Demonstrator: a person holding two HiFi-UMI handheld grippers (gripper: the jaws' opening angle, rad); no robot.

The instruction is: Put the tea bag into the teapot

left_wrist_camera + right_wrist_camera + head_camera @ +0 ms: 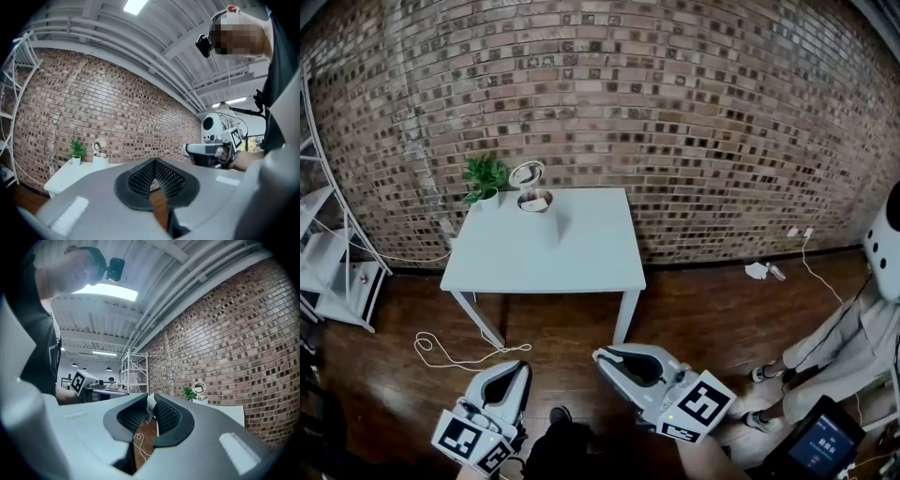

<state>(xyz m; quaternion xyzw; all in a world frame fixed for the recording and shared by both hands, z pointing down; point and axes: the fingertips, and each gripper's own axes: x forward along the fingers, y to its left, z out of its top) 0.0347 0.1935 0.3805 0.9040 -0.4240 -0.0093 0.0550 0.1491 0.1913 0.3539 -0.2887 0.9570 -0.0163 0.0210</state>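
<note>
Visibly pinched in the right hand-held gripper, the tea bag is small, white, crumpled; the left hand-held gripper sits closed.

— Is there any word or number that one can read here?

— No, nothing can be read. The cube of the left gripper and the cube of the right gripper carry black-and-white square markers. These are only patterns, with no letters or digits.

— And the screen at the lower right of the head view?

— It shows some pale marks, but they are too small to read.
</note>
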